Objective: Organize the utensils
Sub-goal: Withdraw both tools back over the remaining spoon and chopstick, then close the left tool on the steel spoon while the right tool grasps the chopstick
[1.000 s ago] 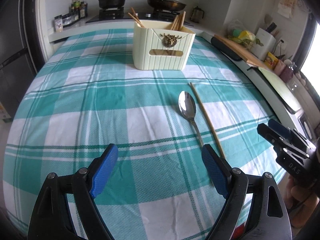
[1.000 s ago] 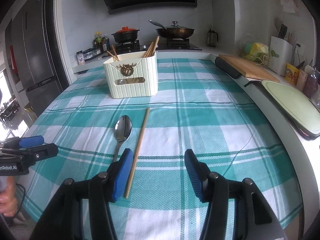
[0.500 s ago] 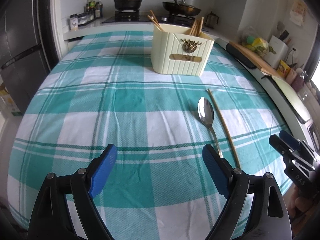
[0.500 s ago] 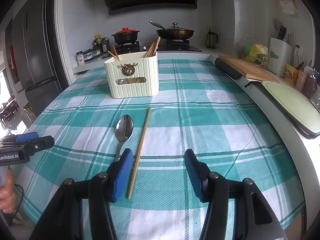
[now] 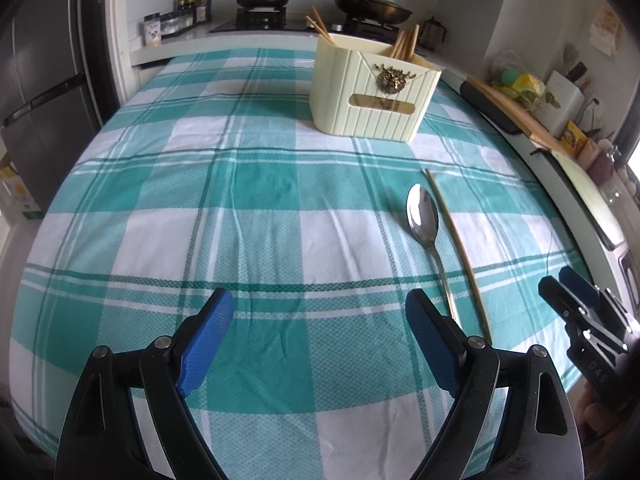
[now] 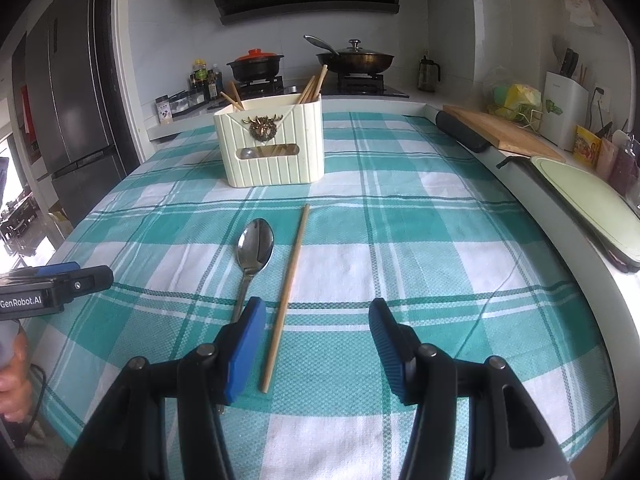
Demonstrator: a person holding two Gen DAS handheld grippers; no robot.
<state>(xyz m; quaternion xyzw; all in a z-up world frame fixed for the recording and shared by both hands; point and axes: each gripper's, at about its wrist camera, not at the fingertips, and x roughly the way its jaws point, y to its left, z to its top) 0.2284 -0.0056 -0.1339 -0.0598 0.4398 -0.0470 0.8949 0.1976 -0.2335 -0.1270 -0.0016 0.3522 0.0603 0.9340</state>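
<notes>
Teal-and-white checked cloth [image 6: 400, 240] covers the table, and on it lie the two loose utensils: a polished steel spoon [image 6: 251, 258] with its bowl facing up and pointing toward the far end, and a single pale wooden chopstick [image 6: 286, 296] just beside it on the right, not touching it. Both lie near the front edge, roughly parallel. Farther back on the cloth, well apart from them, stands a cream ribbed plastic utensil holder [image 6: 274, 144] with a brass stag-head badge, upright, with several wooden chopsticks [image 6: 312, 86] leaning out of its top. The right gripper [image 6: 316, 344] hovers over the near end of the loose chopstick with its blue-padded jaws parted and nothing pinched; its left pad covers the end of the spoon's handle in that view. The left gripper [image 5: 320, 340] hangs over bare cloth to the left of the spoon, jaws spread wide and empty. Beyond the table a stove carries a black pot with a red lid [image 6: 256, 65] and a lidded dark wok [image 6: 354, 58].
</notes>
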